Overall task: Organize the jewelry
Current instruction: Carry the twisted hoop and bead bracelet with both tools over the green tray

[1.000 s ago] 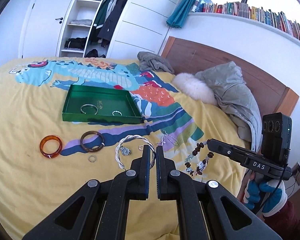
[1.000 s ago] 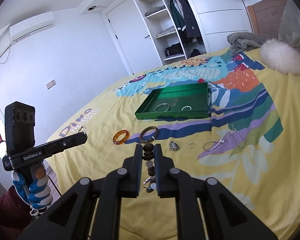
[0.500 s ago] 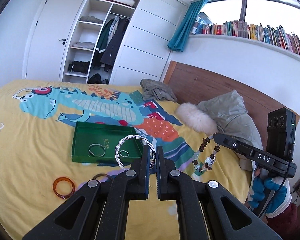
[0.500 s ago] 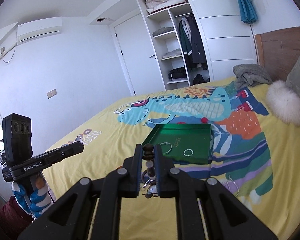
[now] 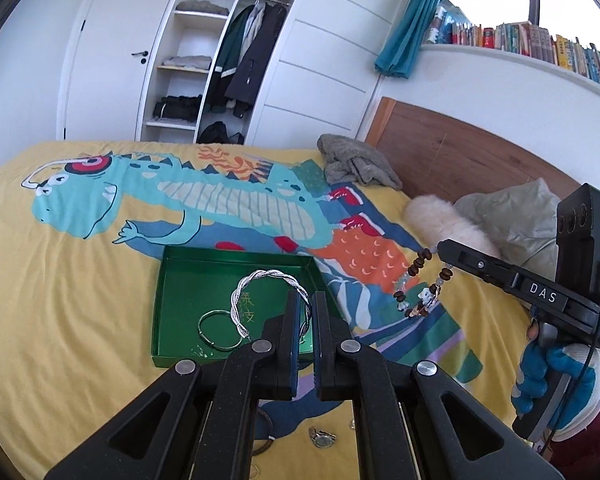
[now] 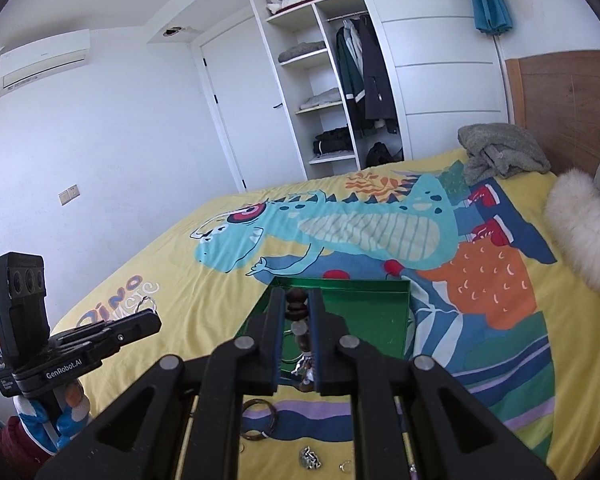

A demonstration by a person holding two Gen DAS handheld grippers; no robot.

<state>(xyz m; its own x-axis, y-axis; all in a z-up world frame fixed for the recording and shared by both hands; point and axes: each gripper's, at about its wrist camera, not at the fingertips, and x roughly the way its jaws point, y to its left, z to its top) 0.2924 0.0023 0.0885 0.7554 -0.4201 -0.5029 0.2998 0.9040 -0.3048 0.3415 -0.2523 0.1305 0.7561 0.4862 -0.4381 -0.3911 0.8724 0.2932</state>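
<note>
My left gripper (image 5: 305, 300) is shut on a twisted silver bangle (image 5: 260, 280) and holds it above the green tray (image 5: 172, 264) on the bed. A plain silver bangle (image 5: 216, 332) lies in the tray. My right gripper (image 6: 296, 300) is shut on a beaded bracelet (image 6: 296, 304) of brown and pale beads, held over the tray's near edge (image 6: 396, 292). In the left wrist view the right gripper (image 5: 440, 250) hangs the beaded bracelet (image 5: 420, 288) in the air to the right of the tray. The left gripper (image 6: 150, 318) shows at far left in the right wrist view.
A brown bangle (image 6: 258, 418), a small silver piece (image 6: 310, 458) and a ring (image 6: 345, 466) lie on the yellow bedspread near me. A fluffy white cushion (image 5: 444, 220), grey clothes (image 5: 356, 164) and the wooden headboard (image 5: 460, 152) are at the right. A wardrobe stands behind.
Both grippers have lifted their bracelets off the bedspread and carried them forward toward the green tray, which now sits just under them.
</note>
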